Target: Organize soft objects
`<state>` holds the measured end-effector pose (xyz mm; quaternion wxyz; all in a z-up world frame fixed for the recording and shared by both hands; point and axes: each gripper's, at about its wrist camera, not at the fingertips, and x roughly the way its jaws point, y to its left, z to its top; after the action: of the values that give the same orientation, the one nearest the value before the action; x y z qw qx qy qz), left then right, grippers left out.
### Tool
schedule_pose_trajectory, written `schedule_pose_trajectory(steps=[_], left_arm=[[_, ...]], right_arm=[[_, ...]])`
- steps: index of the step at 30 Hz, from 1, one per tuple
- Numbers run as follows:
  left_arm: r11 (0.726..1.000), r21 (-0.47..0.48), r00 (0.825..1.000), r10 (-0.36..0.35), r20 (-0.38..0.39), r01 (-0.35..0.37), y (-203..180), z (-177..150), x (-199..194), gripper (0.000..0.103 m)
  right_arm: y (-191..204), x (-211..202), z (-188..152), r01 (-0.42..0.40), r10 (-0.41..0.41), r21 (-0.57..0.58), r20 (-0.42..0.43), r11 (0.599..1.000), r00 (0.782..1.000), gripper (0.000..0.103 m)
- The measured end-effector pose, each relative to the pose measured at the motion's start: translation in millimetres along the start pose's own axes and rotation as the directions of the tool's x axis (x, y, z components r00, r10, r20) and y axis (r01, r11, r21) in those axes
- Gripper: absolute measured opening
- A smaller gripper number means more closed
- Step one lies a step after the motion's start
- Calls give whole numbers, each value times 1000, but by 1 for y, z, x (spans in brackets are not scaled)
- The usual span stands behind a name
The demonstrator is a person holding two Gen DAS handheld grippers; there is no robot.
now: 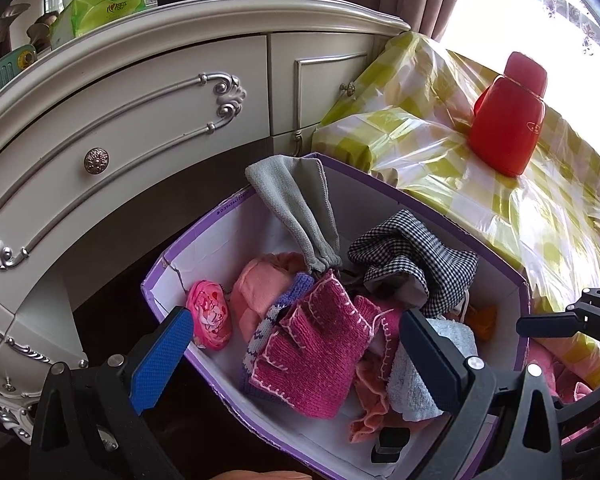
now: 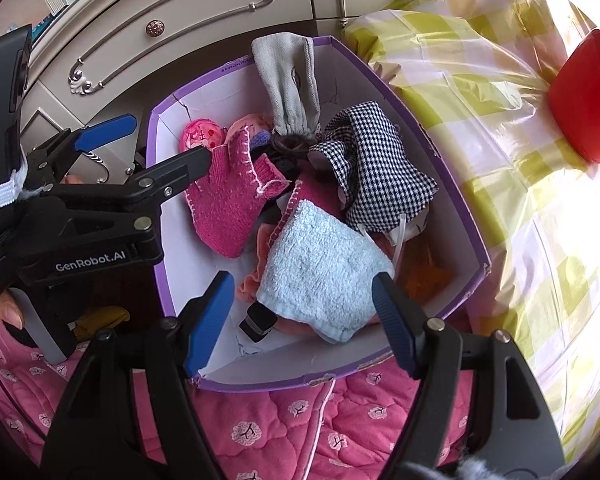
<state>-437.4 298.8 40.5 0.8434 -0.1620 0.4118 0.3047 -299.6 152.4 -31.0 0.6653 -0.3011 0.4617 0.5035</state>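
Note:
A purple box (image 1: 168,268) (image 2: 158,240) with white inner walls holds several soft things. A grey pouch (image 1: 288,200) (image 2: 288,76) hangs over its far rim. Beside it lie a black-and-white checked cloth (image 1: 412,256) (image 2: 376,160), a magenta knitted piece (image 1: 316,356) (image 2: 228,204), a light blue towel (image 1: 420,376) (image 2: 320,272) and a pink flowered pouch (image 1: 210,320) (image 2: 200,136). My left gripper (image 1: 296,360) (image 2: 171,138) hovers open over the box's left side, its dark finger above the knitted piece. My right gripper (image 2: 304,320) stands open, straddling the towel's near end without pressing it.
A cream dresser (image 1: 140,120) with knobbed drawers stands behind the box. On the right is a table under yellow-checked plastic (image 1: 460,184) bearing a red container (image 1: 504,132). A pink quilted cover (image 2: 280,420) lies under the box's near side. A thumb (image 2: 8,312) shows at the left.

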Motion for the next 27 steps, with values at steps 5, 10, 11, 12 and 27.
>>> schedule_pose_trajectory(steps=[5,10,11,12,27], left_arm=[[1000,-1,1000,3,-2,-3,-2,-2,-1,103],[1000,1,1000,1,-10,-1,-3,-2,1,103],[1000,2,1000,0,-10,0,-3,-2,1,103],[1000,3,1000,1,-10,-1,-3,-2,1,103],[1000,-15,1000,10,-26,-10,-3,-5,3,103]], right_arm=[[0,1,-1,-1,1,-4,-4,1000,1000,74],[0,1,-1,-1,1,-8,-7,1000,1000,74],[0,1,-1,-1,1,-8,-8,1000,1000,74],[0,1,-1,-1,1,-8,-8,1000,1000,74],[2,6,-6,-4,4,-6,-20,1000,1000,74]])
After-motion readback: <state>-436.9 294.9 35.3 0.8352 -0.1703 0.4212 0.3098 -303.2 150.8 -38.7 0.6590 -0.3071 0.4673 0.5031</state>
